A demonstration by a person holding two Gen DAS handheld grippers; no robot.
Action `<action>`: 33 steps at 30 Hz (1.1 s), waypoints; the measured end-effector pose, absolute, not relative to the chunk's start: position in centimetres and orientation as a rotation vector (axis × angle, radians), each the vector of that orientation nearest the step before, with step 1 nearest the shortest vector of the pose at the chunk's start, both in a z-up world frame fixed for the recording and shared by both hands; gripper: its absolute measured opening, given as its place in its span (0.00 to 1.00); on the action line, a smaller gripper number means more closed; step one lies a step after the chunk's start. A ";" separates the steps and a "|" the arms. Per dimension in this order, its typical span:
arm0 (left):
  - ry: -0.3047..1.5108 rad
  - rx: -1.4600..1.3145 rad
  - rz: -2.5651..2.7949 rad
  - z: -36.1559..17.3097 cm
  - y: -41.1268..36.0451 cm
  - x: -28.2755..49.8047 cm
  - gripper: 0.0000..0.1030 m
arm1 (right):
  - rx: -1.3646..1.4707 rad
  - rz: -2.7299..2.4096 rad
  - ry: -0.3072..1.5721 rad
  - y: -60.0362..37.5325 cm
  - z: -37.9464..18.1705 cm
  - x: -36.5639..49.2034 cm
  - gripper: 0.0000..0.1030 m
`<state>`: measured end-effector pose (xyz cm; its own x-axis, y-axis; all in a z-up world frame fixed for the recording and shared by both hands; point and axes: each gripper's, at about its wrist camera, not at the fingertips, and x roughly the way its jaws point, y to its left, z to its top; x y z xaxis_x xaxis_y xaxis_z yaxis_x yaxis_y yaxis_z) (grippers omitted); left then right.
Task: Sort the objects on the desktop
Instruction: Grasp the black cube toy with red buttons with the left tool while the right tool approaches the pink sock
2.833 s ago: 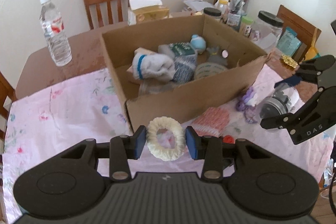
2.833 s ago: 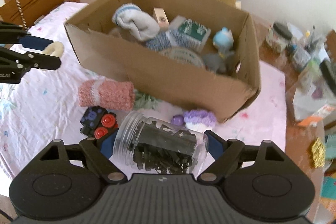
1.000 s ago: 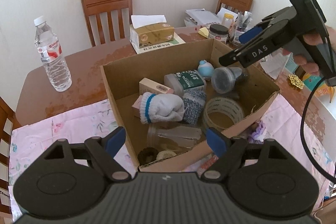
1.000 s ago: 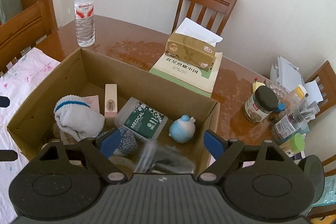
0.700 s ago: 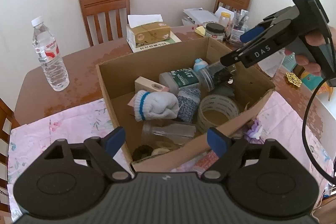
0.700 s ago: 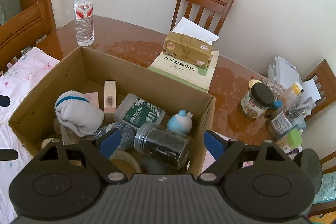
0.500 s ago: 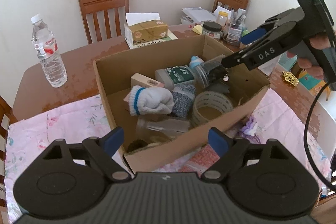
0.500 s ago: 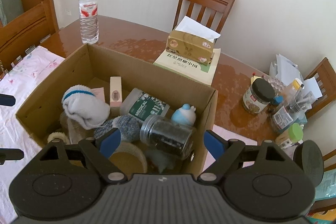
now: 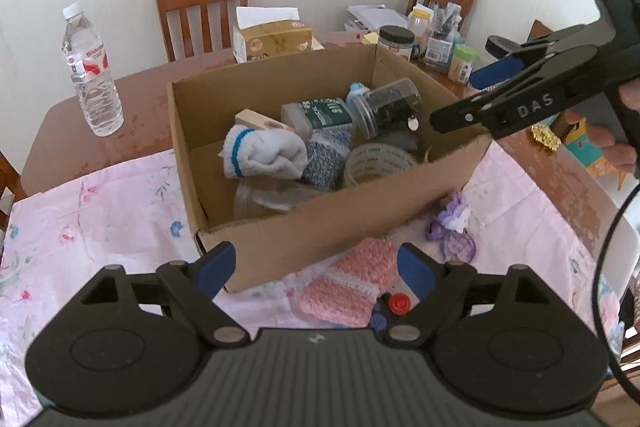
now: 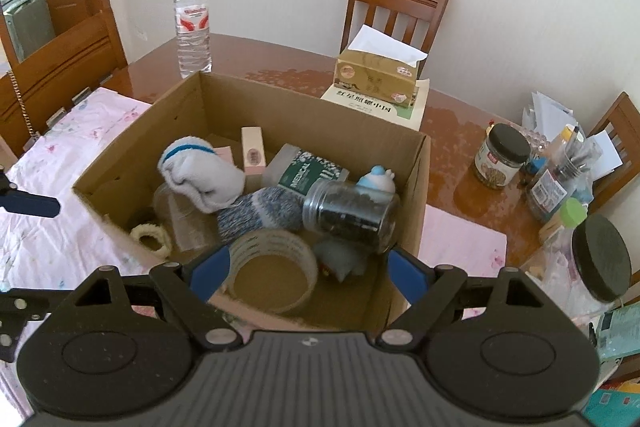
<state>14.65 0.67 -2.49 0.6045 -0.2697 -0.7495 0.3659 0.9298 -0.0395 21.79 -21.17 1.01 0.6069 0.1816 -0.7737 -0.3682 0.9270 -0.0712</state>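
Blue pads tip both tools, and each stands spread wide with nothing between its fingers. Nearest the left tool [image 9: 316, 265], a pink knitted cloth [image 9: 346, 285] lies on the floral tablecloth [image 9: 92, 211], just in front of the cardboard box [image 9: 320, 231]; a small item with a red button [image 9: 400, 303] sits touching the cloth's near edge, and a purple crocheted piece [image 9: 452, 227] lies to the right beside the box's front corner. The right tool [image 10: 306, 273] hangs over the box's near wall, seen from the left wrist as a black frame above the box's right side, held by the right hand [image 9: 612, 143].

Inside the box, a tape roll [image 10: 272, 269] lies closest, a cream ring [image 10: 150, 235] sits in the left corner, and a clear jar of dark pieces [image 10: 348, 215] lies on its side against a grey-blue sock [image 10: 260, 217]. Farther in are a white sock with a blue band [image 10: 200, 175], a green-labelled pack [image 10: 308, 169] and a blue figure [image 10: 378, 179].

Beyond the box, on the brown desk [image 10: 276, 61], stand a water bottle [image 10: 193, 23] and a tissue box [image 10: 378, 77].
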 end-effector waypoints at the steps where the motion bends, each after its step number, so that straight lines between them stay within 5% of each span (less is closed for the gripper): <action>1: 0.846 0.128 -0.365 -2.6 0.5 14.4 0.85 | -0.231 0.325 0.860 -21.2 1.0 21.3 0.87; 33: 0.960 0.075 -0.400 -9.9 -2.0 11.7 0.85 | -0.210 0.416 0.916 -19.5 -2.5 14.5 0.89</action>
<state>11.71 -1.96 -9.94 0.5063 -0.2981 -0.8092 0.3642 0.9245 -0.1127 14.49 -19.51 -2.45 0.5372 0.2588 -0.8027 -0.4345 0.9007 -0.0004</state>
